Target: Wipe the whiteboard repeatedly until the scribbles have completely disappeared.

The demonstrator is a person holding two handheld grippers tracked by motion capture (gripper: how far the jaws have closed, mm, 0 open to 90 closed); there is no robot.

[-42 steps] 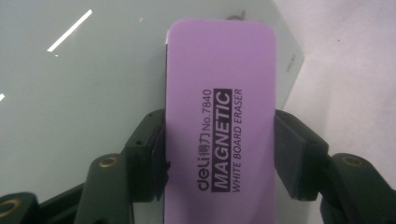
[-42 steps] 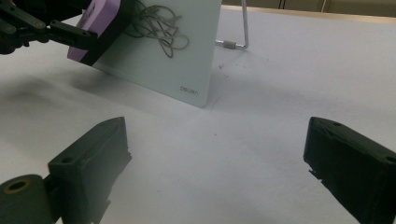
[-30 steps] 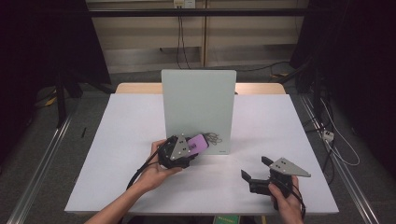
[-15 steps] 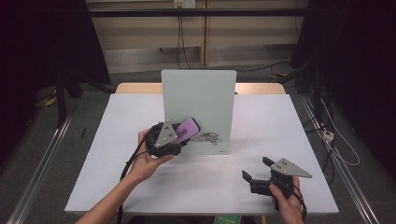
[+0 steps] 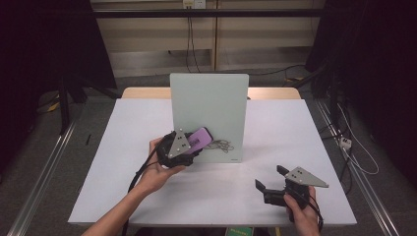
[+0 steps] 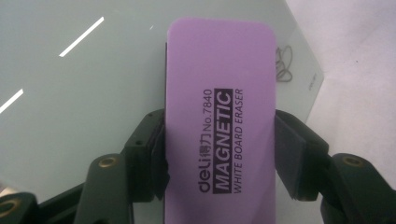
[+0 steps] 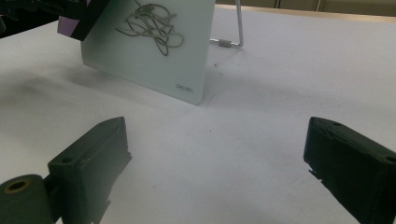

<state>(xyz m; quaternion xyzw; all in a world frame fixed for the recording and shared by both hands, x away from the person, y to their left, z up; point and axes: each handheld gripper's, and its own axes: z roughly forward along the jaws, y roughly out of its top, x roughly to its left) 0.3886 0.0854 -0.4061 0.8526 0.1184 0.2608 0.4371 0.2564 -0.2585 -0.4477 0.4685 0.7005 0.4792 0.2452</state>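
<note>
A pale green whiteboard (image 5: 209, 105) stands upright on the white table (image 5: 123, 128), with a dark scribble (image 5: 223, 145) low on its face. My left gripper (image 5: 189, 145) is shut on a purple magnetic whiteboard eraser (image 5: 200, 137), which is held against the board just left of the scribble. In the left gripper view the eraser (image 6: 219, 126) sits between the two black jaws, the board (image 6: 79, 93) behind it and the scribble (image 6: 284, 63) to the right. My right gripper (image 5: 268, 187) rests open near the table's front right. Its own view shows the scribble (image 7: 149, 23) on the board (image 7: 154, 65).
A wire stand (image 7: 236, 28) props the board from behind. A wooden edge (image 5: 275, 92) runs along the table's far side. Cables lie on the floor beyond (image 5: 196, 44) and to the right (image 5: 354, 147). White table surface spreads between the board and my right gripper.
My left gripper has lifted the eraser from near the table up and left onto the board's lower face. The right gripper has stayed where it was.
</note>
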